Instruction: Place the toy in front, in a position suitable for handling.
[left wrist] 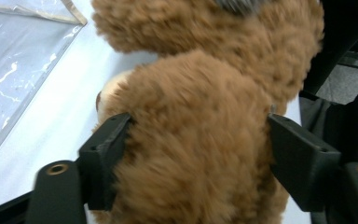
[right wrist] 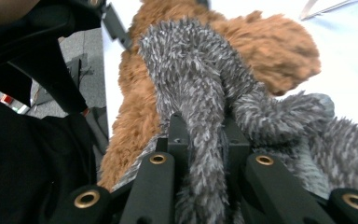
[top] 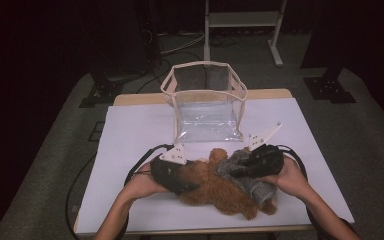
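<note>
Fluffy brown plush teddy bear (top: 215,187) lying on white-covered tabletop (top: 130,135), close to near edge, approx. mid-width. Fuzzy grey knit scarf (top: 250,182) draped over bear's right part. Left gripper (left wrist: 198,154) w/ jaws wide apart, one each side of bear's body, pressing fur. Right gripper (right wrist: 203,140) pinched tight on strip of scarf. Clear plastic bag w/ cream trim (top: 205,102) upright toward far edge, behind bear.

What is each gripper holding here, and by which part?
The left gripper clamps the brown teddy bear across a broad furry part, near its muzzle. The right gripper pinches a strip of the bear's grey fuzzy garment.
</note>
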Demonstrator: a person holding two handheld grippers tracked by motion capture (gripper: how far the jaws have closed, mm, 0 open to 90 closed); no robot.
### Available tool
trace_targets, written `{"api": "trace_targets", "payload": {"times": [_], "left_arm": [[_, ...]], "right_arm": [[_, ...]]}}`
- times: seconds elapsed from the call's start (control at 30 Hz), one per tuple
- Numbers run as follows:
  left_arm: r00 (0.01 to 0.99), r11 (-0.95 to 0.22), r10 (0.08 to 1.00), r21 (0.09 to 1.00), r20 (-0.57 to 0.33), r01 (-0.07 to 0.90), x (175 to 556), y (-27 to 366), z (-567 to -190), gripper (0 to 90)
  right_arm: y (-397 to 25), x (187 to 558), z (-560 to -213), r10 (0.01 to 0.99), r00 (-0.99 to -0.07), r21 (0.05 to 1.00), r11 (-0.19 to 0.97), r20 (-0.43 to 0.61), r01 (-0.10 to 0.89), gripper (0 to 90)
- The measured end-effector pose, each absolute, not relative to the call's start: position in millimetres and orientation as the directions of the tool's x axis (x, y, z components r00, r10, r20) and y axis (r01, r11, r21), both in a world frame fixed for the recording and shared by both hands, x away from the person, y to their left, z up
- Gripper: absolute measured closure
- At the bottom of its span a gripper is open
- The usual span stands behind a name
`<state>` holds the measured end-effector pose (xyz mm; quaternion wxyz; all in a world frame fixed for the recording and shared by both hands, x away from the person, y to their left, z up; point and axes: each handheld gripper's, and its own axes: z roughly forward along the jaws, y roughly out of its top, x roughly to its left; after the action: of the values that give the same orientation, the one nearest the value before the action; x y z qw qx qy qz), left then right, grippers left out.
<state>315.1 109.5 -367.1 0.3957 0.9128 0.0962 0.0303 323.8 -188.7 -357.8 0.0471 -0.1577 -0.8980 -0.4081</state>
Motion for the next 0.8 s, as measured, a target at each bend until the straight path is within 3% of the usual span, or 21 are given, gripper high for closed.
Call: {"api": "trace_targets", "payload": {"times": [0.1,0.2,0.3,0.63,0.8], "left_arm": [[0.982,-0.674,0.188,0.725,-0.02,0.143,312,103,-367,23.1],[0.985,-0.692,0.17,0.714,0.014,0.11,309,102,-370,39.5],[0.985,-0.691,0.171,0.716,0.023,0.104,305,105,-371,47.3],[0.984,-0.669,0.176,0.735,0.016,0.108,300,110,-375,48.0],[0.986,-0.681,0.166,0.725,0.022,0.098,299,109,-374,47.9]], "right_arm": [[-186,312,-358,0.228,-0.953,0.722,0.624,0.197,0.299,78.0],[-184,303,-357,0.219,-0.963,0.724,0.638,0.157,0.263,78.0],[-194,304,-353,0.226,-0.961,0.733,0.626,0.158,0.268,77.9],[-242,308,-344,0.304,-0.936,0.721,0.606,0.179,0.335,77.7],[-238,312,-333,0.309,-0.939,0.719,0.619,0.149,0.318,77.6]]}}
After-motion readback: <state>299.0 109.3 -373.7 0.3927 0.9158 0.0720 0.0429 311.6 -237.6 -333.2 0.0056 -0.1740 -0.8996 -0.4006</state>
